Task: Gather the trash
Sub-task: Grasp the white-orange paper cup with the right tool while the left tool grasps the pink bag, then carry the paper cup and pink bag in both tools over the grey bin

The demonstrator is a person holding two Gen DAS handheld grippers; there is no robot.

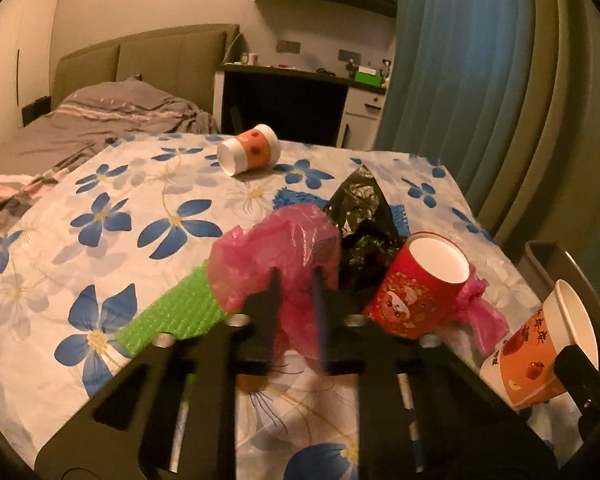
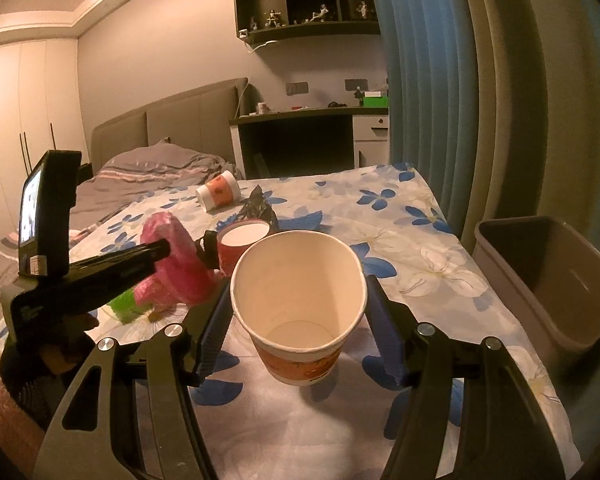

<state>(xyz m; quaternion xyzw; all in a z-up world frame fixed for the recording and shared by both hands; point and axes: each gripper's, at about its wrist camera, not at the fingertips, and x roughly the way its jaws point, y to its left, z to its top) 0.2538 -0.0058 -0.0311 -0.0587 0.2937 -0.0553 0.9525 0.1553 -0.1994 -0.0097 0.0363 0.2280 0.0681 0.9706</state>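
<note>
Both grippers' jaws clamped: left gripper [image 1: 296, 280], right gripper [image 2: 300, 300].

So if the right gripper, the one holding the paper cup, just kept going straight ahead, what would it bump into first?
Probably the red cup lying just beyond the held paper cup, slightly left of centre. Depth is hard to judge; if it passes, only flowered tablecloth follows.

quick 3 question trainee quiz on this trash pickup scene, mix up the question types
1. True or false: the right gripper holds a paper cup.
2. Multiple choice: what is the left gripper shut on? A) red cup B) pink bag C) black bag
3. Short answer: on which side of the table does the bin stand in the right wrist view?

Key
1. True; its fingers press the cup's sides.
2. B, the pink bag; the red cup and the black bag lie free on the table.
3. The right side, apart from the gripper.
</note>
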